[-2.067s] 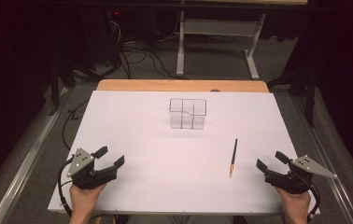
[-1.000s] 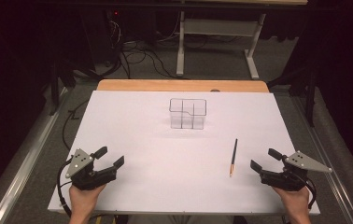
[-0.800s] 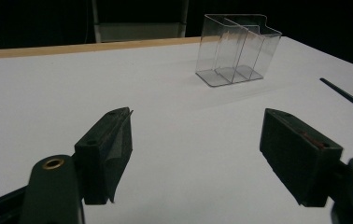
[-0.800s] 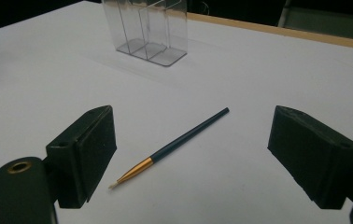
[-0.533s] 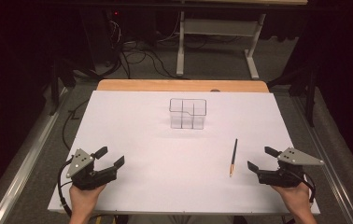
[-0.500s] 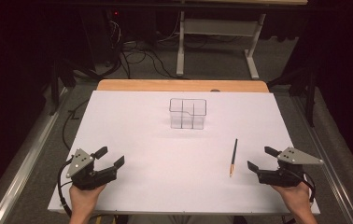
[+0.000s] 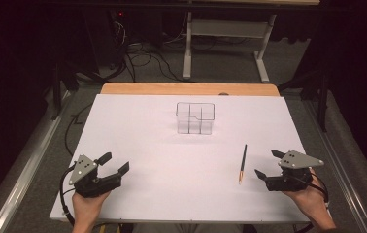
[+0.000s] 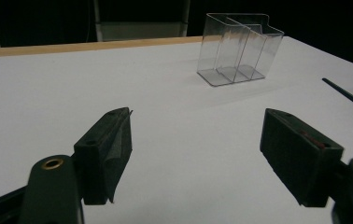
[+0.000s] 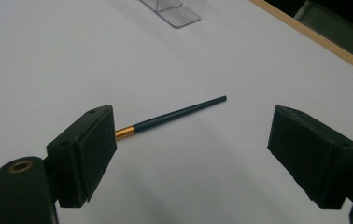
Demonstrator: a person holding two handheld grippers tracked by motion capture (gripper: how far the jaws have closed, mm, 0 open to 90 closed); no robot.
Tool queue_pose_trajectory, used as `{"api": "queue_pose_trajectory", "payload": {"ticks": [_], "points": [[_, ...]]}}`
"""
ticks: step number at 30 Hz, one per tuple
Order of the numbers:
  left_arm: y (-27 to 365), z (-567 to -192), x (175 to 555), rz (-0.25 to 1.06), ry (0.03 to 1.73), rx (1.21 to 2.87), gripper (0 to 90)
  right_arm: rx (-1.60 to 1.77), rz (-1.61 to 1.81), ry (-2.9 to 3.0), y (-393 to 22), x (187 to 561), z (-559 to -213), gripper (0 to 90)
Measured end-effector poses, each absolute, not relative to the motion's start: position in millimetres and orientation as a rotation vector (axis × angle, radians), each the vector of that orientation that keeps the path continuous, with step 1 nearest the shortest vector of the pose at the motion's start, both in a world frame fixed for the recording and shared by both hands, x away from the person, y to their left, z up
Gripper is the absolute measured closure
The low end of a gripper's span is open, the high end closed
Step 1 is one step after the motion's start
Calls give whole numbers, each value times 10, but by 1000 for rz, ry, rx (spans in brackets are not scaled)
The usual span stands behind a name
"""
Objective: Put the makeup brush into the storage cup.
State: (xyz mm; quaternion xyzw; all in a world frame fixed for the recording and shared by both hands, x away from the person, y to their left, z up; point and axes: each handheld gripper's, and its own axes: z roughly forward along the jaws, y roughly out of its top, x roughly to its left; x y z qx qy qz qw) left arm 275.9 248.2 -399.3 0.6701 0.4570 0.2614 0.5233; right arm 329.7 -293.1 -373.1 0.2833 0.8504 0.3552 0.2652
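Note:
A thin dark brush (image 7: 242, 162) with a gold band lies on the white table (image 7: 172, 160), right of centre. My right gripper (image 7: 267, 164) stands open just right of its near end, low over the table. In the right gripper view the brush (image 9: 179, 114) lies ahead of the gripper (image 9: 195, 121), its gold end behind the left jaw. A clear plastic organiser (image 7: 195, 118) with several compartments stands at mid-back. At the front left my left gripper (image 7: 115, 162) is open and holds nothing. In its own view the left gripper (image 8: 198, 126) faces the organiser (image 8: 237, 49) from well away.
A wooden strip (image 7: 186, 89) runs along the table's far edge. Behind it stand a desk frame (image 7: 225, 43) and loose cables (image 7: 142, 53) on the floor. A grey rail (image 7: 21, 174) borders the table's left side.
My right gripper has shifted left toward the brush's near end and turned a little. The left gripper, brush and organiser have stayed put.

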Motion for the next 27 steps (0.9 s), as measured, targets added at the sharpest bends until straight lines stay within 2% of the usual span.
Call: {"api": "queue_pose_trajectory", "payload": {"ticks": [27], "points": [[2476,-3996,2757,623,1095,1604,252,417,718,2604,-2724,3668,-3606,174]]}}
